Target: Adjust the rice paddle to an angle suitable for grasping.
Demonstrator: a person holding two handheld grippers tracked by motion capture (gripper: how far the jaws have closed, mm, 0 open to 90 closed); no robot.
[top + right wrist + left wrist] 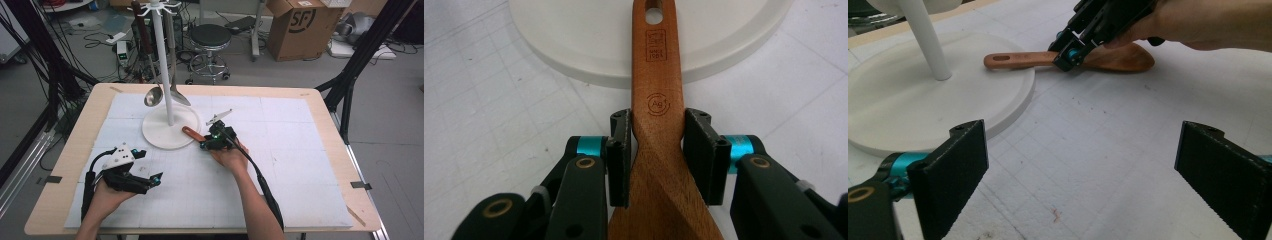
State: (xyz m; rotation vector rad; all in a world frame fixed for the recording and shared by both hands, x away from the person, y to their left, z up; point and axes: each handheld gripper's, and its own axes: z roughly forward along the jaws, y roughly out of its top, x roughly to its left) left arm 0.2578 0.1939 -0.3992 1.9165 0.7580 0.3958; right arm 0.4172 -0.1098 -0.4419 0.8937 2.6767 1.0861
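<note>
A wooden spatula (656, 75) lies flat on the white mat, its holed handle end resting on the round white base (574, 40) of a utensil stand. My right gripper (657, 155) has its two pads pressed on either side of the handle's neck, and the blade runs back under the jaws. From above, the right gripper (212, 141) sits just right of the stand base (160, 135), over the spatula (191, 133). My left gripper (152, 180) rests low at the front left, jaws wide apart with nothing between them. It faces the spatula (1018, 60) and the right gripper (1068, 55).
The stand's white pole (164, 60) rises from the base, with a metal ladle (153, 95) and a metal spoon (179, 95) hanging from its top hooks. Beyond the far table edge stand a stool (210, 37) and a cardboard box (300, 25).
</note>
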